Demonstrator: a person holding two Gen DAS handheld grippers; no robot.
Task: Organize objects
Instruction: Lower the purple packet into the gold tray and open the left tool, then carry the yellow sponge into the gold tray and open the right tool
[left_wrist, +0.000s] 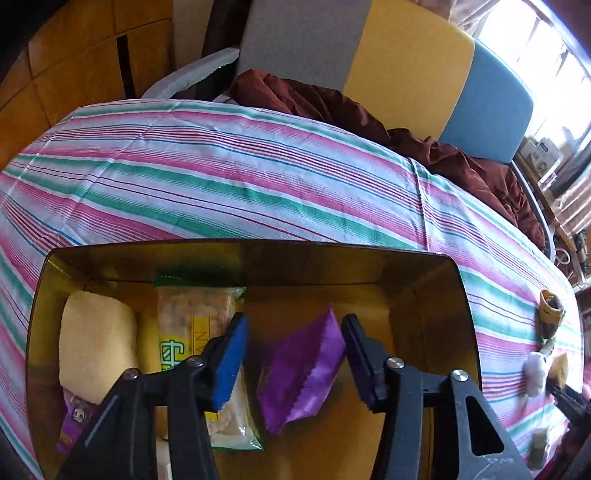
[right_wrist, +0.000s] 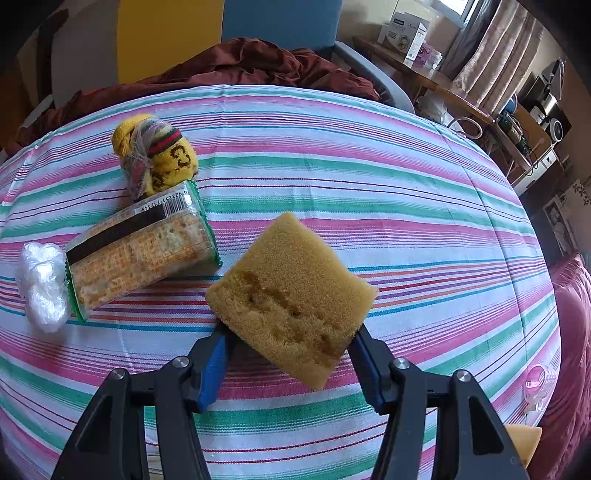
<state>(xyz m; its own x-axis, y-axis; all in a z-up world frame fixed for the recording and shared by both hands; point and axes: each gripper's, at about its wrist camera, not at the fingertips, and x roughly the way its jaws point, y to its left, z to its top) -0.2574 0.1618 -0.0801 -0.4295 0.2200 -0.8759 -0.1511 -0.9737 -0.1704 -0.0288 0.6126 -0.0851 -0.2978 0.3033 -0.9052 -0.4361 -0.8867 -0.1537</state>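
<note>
In the left wrist view my left gripper (left_wrist: 294, 321) hangs over an amber box (left_wrist: 258, 254) on the striped tablecloth. Its blue pads stand apart, and a purple packet (left_wrist: 303, 373) lies blurred below and between them, touched by neither. The box also holds a pale yellow towel (left_wrist: 96, 347), a clear cracker packet (left_wrist: 192, 325) and a small purple packet (left_wrist: 74, 417). In the right wrist view my right gripper (right_wrist: 291, 334) is shut on a tan sponge (right_wrist: 291, 291), held tilted above the cloth.
On the cloth left of the sponge lie a second cracker packet (right_wrist: 140, 251), a yellow sock bundle (right_wrist: 155, 155) and a white plastic wad (right_wrist: 42, 284). A brown cloth (right_wrist: 240, 62) is heaped on the chair behind. A pink item (right_wrist: 535, 384) sits near the right edge.
</note>
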